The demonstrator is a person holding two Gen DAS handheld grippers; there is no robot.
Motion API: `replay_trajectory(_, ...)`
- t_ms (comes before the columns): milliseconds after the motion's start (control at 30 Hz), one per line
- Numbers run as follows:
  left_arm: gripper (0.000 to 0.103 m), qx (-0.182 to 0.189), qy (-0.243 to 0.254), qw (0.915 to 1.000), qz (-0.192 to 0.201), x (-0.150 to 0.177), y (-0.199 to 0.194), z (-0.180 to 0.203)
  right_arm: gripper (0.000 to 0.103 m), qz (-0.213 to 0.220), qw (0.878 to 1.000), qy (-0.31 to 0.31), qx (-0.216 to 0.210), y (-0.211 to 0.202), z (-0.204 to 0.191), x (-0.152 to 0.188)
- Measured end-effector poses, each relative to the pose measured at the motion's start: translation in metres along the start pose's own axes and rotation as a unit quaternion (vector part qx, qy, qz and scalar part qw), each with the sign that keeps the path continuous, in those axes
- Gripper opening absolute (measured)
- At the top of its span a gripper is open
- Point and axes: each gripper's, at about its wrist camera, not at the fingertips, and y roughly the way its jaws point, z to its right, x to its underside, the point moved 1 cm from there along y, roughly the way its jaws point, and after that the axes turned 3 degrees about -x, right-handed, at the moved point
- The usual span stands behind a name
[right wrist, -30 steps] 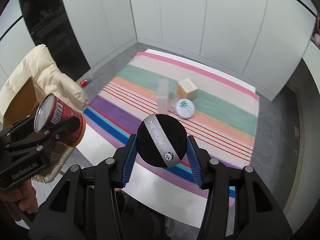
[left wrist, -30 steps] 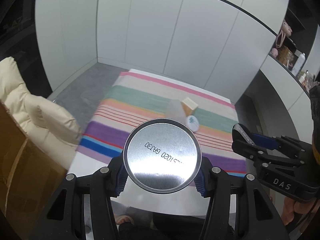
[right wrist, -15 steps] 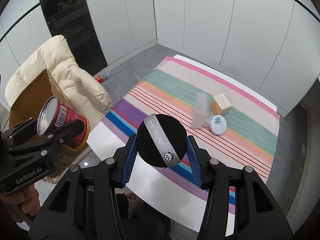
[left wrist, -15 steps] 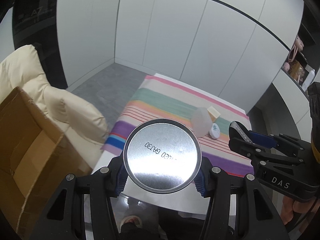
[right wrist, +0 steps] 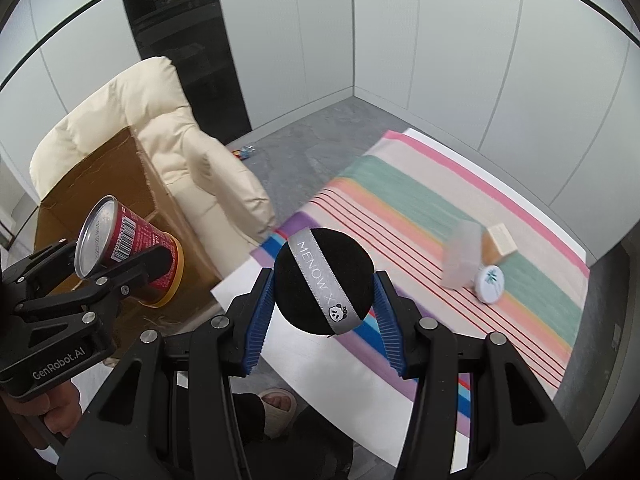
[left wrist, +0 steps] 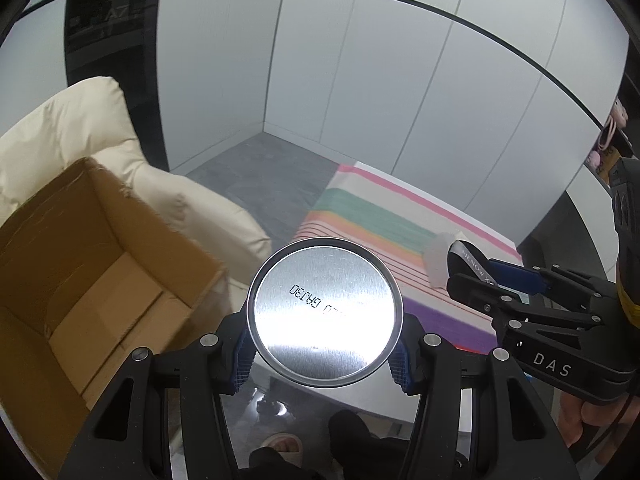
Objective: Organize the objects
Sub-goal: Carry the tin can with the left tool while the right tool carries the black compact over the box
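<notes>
While the left hand-held gripper (left wrist: 322, 354) is clamped on a can (left wrist: 324, 312) and the right hand-held gripper (right wrist: 324, 312) on a black puff (right wrist: 323, 286), both hang near the cardboard box (left wrist: 76, 264), off the surface (right wrist: 448, 216); judged mid-carry, next comes lowering each inside before release.

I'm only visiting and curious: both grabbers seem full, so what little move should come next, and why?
Probably carry the red can, clamped in the left gripper, a bit further left over the open cardboard box and lower it in. The right gripper holds the black puff off to the side, over the table edge.
</notes>
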Motion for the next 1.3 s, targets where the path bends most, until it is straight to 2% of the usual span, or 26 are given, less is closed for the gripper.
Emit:
replay_trajectory(233, 0.055, -0.013, -0.016, 0.9998, 0.004, 0.001, -0.008, -0.026, 0.051, 0.006, 0.999, -0.034, -0.007, 0.006, -0.032, -0.008)
replay_trajectory(667, 0.055, -0.047, -0.044, 0.9977, 0.017, 0.004, -0.027, -0.069, 0.051, 0.011, 0.998, -0.050, -0.039, 0.014, -0.073, -0.023)
replay_trajectory(1300, 0.056, -0.095, -0.090, 0.9911, 0.026, 0.022, -0.062, -0.143, 0.051, 0.006, 0.989, -0.121, -0.087, 0.029, -0.169, -0.033)
